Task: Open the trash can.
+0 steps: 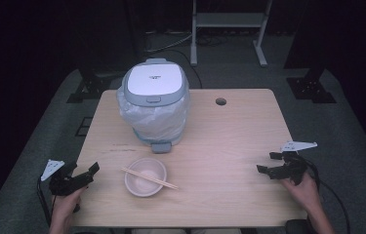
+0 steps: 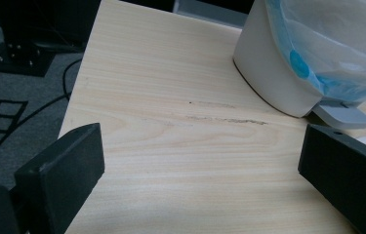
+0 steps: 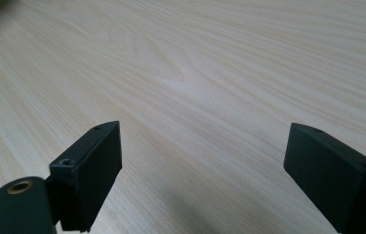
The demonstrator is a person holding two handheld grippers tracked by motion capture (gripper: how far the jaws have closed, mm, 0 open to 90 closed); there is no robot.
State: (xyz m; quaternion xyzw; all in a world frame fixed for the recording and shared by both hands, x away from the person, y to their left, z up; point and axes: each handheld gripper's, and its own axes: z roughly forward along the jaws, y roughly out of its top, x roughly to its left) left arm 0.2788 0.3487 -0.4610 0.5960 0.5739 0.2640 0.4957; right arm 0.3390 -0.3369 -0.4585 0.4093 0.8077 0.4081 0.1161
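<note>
Both grippers idle with jaws wide, nothing between: left gripper (image 1: 84, 176) at worktop (image 1: 229, 131) near-left corner, right gripper (image 1: 267, 163) at right edge. Bowl (image 1: 145, 176) with chopsticks (image 1: 149, 178) across rim sits near front edge, before bin (image 1: 155, 100).

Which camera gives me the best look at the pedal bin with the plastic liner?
The high view: it shows the whole pedal bin, with its shut lid, the liner bunched round its body and the foot pedal in front. The left gripper view catches its lower body, some liner and the pedal. The right gripper view has a pale curved edge at its top left corner, too little to identify.
</note>
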